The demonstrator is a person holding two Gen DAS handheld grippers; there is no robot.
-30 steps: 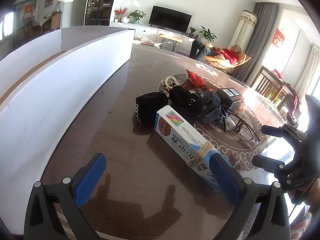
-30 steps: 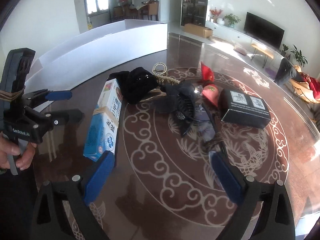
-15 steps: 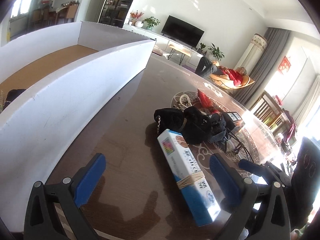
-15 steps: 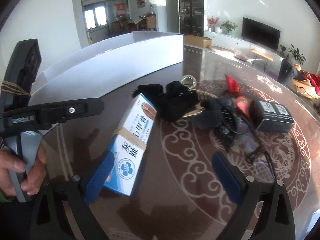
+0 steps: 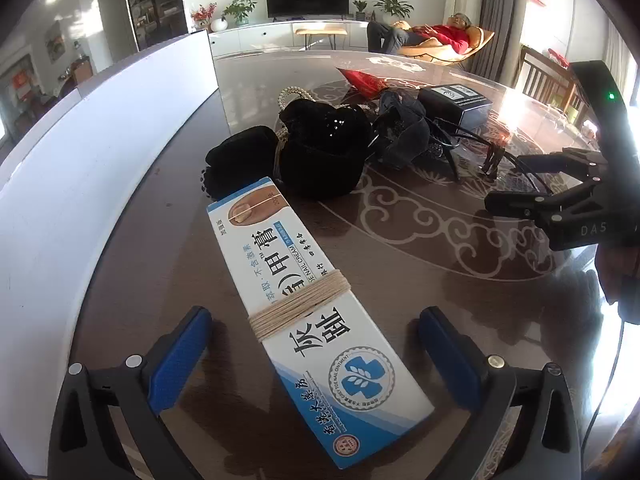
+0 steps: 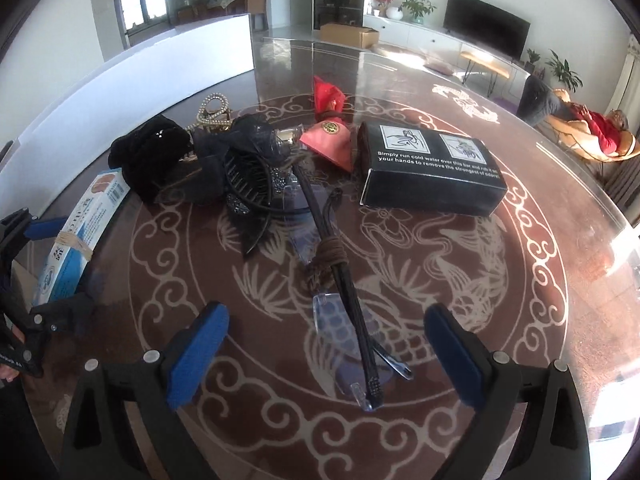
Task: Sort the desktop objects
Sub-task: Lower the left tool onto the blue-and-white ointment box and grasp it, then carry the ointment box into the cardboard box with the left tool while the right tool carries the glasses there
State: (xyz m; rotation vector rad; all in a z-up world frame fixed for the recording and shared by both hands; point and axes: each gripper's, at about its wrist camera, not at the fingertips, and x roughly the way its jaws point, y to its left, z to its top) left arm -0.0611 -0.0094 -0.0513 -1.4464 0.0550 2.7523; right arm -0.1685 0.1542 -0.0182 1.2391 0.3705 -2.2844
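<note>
My left gripper (image 5: pixel 316 356), fingers apart, has closed in to straddle the nail cream box (image 5: pixel 308 312), ready to grasp.

1. A dark glossy table (image 6: pixel 540 240) with pale scrollwork carries everything.
2. A white and blue nail cream box (image 5: pixel 304 312), bound with twine, lies near the white box wall (image 5: pixel 100 152).
3. Black fabric pouches (image 5: pixel 320 152), a pearl string (image 6: pixel 214 114) and a black hair claw (image 6: pixel 248 184) sit clustered.
4. A red pouch (image 6: pixel 330 144), a black carton (image 6: pixel 432 168) and tied glasses (image 6: pixel 344 280) lie beside them.
</note>
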